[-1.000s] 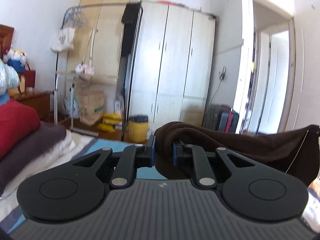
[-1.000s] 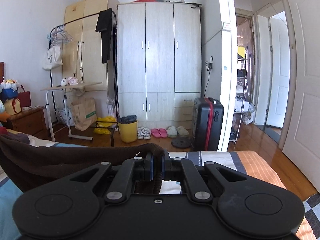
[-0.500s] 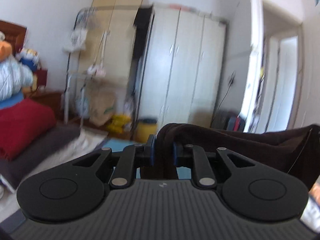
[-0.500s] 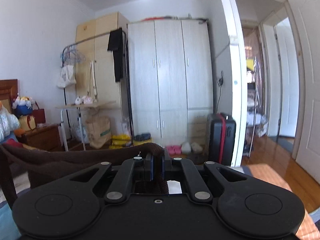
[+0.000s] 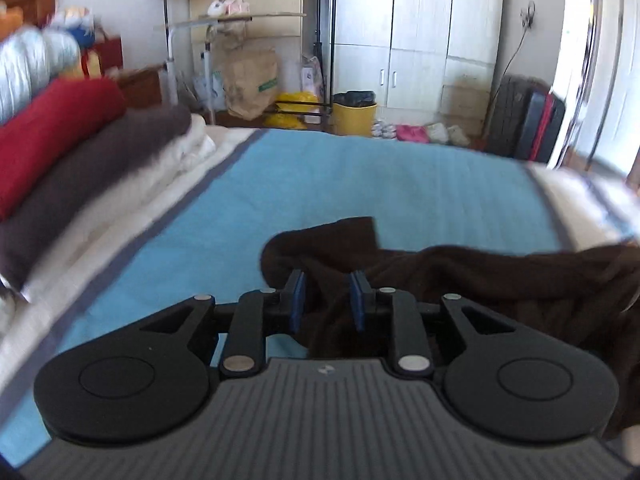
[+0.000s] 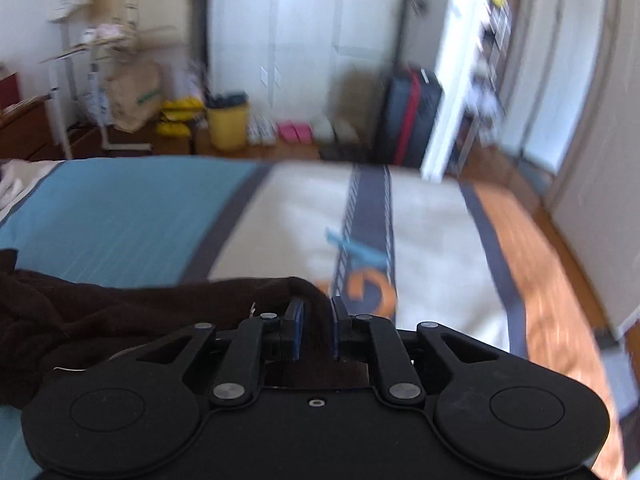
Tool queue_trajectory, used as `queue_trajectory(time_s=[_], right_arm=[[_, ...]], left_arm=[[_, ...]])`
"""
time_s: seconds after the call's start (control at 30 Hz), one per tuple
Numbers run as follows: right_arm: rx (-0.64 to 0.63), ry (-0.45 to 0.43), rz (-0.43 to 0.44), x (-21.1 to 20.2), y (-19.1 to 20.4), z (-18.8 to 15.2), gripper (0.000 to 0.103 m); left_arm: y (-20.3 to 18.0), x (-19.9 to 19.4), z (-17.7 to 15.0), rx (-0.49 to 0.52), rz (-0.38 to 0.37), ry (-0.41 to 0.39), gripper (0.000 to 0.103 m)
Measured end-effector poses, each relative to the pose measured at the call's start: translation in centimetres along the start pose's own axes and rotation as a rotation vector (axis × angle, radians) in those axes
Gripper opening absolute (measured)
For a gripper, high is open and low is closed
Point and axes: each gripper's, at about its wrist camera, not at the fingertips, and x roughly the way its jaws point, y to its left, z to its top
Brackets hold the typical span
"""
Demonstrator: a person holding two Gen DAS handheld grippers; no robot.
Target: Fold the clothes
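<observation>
Two grippers hold one dark brown garment (image 5: 480, 276) above a bed (image 5: 360, 184) with a blue, cream and grey striped cover. The left gripper (image 5: 326, 294) has its jaws partly apart with a fold of the cloth between them; the right gripper (image 6: 316, 330) likewise pinches the garment's other end, jaws narrowly parted around it. Folded red and brown blankets (image 5: 80, 140) lie along the bed's left side. Beyond the bed's foot stand a white wardrobe (image 5: 416, 28), a yellow bin (image 5: 354, 118) and a dark suitcase (image 6: 412, 116).
</observation>
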Motion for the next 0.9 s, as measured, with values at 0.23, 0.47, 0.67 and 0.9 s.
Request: queue_trajectory(time_s=[0.23, 0.47, 0.67, 0.9], right_arm=[[0.238, 0.077, 0.248, -4.7, -3.8, -1.1, 0.044], [0.352, 0.255, 0.48, -1.4, -1.9, -3.3, 0.048], [0.412, 0.381, 0.654, 0.8, -0.1, -4.7, 0.039], [0.263, 0.366, 0.737, -0.5, 3.2, -4.5, 0.039]], left_arm=[[-5.0, -4.2, -1.4, 0.039, -0.381, 0.045, 0.047], [-12.3, -2.3, -5.9, 0.22, -0.447, 0.241, 0.054], [-13.8, -1.5, -7.3, 0.288, -0.407, 0.251, 0.012], [-12.0, -2.7, -5.9, 0.172, -0.512, 0.198, 0.01]])
